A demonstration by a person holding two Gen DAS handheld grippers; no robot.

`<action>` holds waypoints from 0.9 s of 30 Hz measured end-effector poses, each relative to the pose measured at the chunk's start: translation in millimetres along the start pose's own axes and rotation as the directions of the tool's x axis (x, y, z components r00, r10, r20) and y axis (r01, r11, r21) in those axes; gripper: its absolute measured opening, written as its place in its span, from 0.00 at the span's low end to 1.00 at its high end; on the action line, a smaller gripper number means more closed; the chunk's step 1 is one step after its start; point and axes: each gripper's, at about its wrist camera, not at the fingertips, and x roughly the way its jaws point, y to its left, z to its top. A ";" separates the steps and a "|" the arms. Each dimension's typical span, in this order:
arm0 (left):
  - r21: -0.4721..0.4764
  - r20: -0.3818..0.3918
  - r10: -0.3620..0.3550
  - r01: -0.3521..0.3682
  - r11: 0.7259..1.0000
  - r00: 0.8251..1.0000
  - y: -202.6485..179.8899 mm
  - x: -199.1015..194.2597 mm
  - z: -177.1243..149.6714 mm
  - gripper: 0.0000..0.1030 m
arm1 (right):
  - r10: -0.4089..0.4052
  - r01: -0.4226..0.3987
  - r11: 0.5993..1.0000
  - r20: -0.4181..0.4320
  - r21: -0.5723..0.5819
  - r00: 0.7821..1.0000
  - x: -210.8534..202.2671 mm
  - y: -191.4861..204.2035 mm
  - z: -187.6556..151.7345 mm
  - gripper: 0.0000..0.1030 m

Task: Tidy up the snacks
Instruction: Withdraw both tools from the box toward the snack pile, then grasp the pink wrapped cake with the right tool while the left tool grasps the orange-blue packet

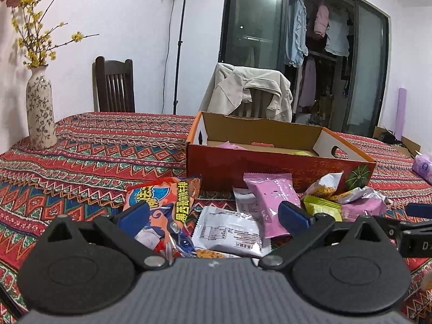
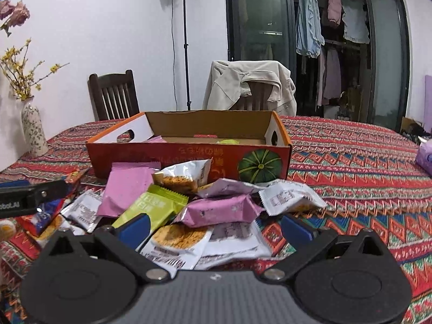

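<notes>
**Both grippers spread over the snack pile**

The left gripper (image 1: 213, 216) hangs with fingers spread over a red bag (image 1: 164, 210) and a white packet (image 1: 229, 229). The right gripper (image 2: 214, 228) is likewise spread wide, empty, above a pink packet (image 2: 218, 212) and a green one (image 2: 154, 206). The pile lies on the tablecloth (image 2: 364, 167), touching the front of the open box (image 2: 189, 156).

Legible text is scarce. Left tool (image 2: 32, 194) body reads "bbot.AI", cut off at the edge. Right tool (image 1: 415, 245) shows "D". Orange box (image 2: 189, 159) has upside-down Chinese characters, snack packets (image 1: 186, 199) too; fine print unreadable.
</notes>
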 end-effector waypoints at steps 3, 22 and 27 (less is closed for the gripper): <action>-0.024 -0.008 0.000 -0.001 1.000 1.000 4.1 2.1 0.1 1.00 | -0.022 0.022 0.999 -0.014 -0.032 1.000 10.5 1.0 7.3 1.00; -0.047 -0.030 -0.022 0.020 0.999 0.999 5.7 7.0 -4.1 1.00 | 0.025 -0.026 0.996 -0.012 -0.081 1.000 42.5 0.7 6.7 0.65; -0.047 -0.029 -0.010 0.009 0.999 1.000 4.8 7.1 -4.3 1.00 | 0.025 -0.023 0.998 0.039 -0.051 0.999 29.1 -5.4 5.5 0.64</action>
